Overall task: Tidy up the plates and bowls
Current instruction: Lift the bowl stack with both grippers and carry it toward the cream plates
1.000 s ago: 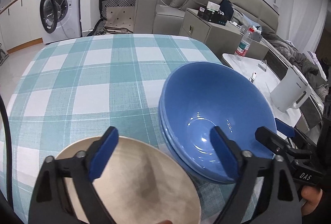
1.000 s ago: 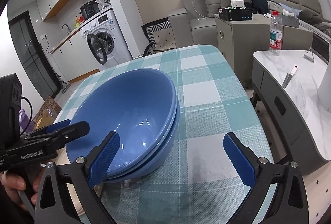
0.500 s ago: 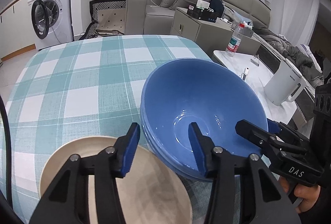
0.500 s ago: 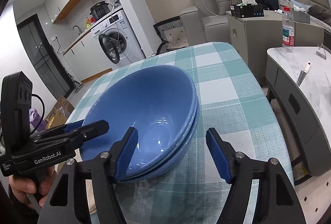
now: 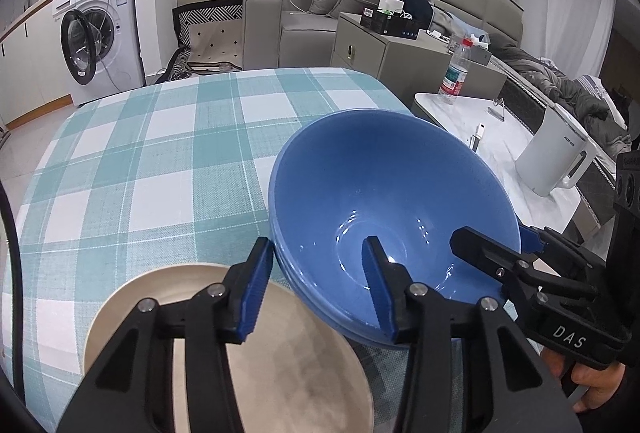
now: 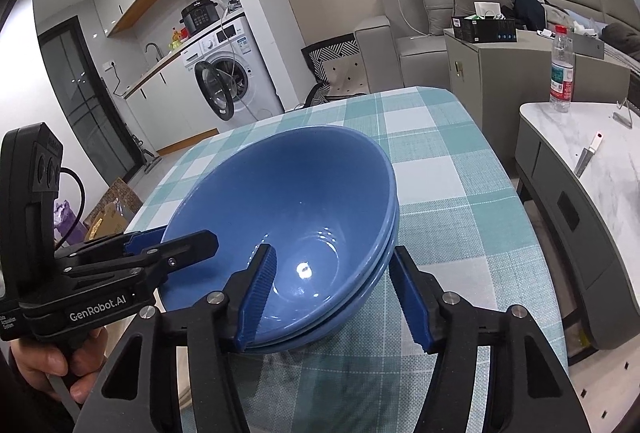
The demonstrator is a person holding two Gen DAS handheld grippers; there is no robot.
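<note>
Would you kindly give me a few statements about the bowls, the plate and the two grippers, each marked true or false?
1. Two blue bowls sit nested on the checked tablecloth. True.
2. The beige plate lies inside the bowls. False: it lies beside them on the cloth.
3. The left gripper straddles the bowls' rim, its jaws having just been closing. True.
4. The right gripper hangs far from the bowls. False: it straddles their rim.
5. The bowls hold food. False: they are empty.

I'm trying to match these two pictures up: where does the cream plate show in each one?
Left wrist view: the cream plate lies bottom left, beside the stacked blue bowls.
Right wrist view: the plate cannot be made out; the left gripper covers that corner.
Shared landmark: the washing machine behind the table.
</note>
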